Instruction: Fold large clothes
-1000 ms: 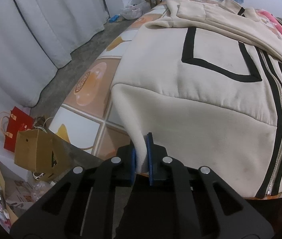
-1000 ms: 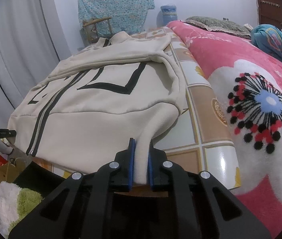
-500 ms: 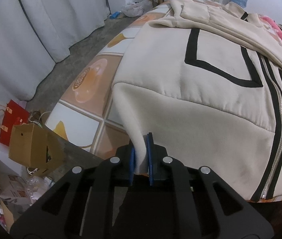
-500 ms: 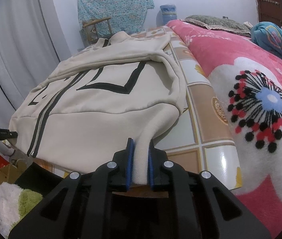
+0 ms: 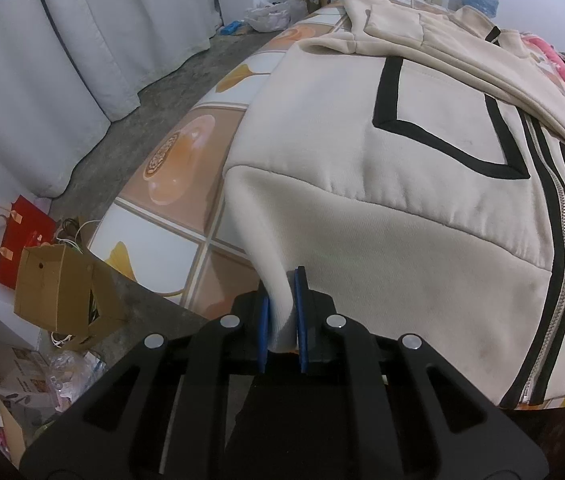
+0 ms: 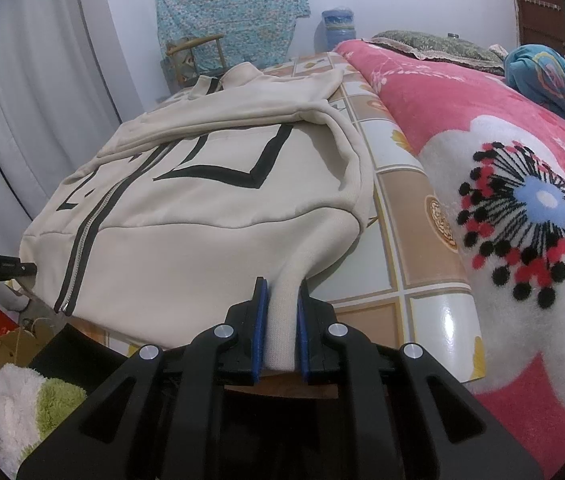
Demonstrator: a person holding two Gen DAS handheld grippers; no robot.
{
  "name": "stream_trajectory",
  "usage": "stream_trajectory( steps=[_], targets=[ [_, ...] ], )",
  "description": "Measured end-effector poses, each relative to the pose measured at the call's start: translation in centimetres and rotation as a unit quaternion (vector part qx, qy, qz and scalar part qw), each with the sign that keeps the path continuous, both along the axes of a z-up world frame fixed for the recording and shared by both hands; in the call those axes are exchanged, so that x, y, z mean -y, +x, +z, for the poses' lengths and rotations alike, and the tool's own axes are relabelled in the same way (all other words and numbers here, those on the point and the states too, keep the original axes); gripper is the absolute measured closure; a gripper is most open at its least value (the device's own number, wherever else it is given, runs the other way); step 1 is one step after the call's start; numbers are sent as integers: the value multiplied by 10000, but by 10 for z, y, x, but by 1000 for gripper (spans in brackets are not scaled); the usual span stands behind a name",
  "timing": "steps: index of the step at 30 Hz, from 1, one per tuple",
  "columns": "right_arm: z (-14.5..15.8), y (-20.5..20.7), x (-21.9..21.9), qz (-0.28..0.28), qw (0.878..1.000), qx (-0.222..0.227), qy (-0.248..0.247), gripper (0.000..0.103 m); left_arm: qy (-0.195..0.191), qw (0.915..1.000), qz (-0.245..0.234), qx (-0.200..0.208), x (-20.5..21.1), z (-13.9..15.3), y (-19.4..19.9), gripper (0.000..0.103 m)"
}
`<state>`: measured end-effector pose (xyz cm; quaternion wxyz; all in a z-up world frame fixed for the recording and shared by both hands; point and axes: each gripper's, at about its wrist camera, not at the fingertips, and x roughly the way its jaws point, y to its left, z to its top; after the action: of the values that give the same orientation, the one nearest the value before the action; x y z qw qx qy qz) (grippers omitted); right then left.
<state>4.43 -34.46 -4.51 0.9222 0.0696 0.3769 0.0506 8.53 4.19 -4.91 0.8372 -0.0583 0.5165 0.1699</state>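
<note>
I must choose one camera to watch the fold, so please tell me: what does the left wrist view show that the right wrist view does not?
Only the left wrist view shows the left tongs shut on a hem corner, the white curtains, the brown cardboard box and the full red bag on the floor.

Only the right wrist view shows the right tongs shut on the other hem corner, the pink flowered blanket and a green and white plush toy.

Both show the cream zip jacket lying on the tiled cover.
</note>
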Motion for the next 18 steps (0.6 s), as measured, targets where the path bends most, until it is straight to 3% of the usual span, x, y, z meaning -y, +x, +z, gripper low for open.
stream_trajectory(
  steps=[18],
  targets=[
    [0,0,0,-2,10000,3,-6,90,69,10000,-9,-9,2,-1,0,93]
  ],
)
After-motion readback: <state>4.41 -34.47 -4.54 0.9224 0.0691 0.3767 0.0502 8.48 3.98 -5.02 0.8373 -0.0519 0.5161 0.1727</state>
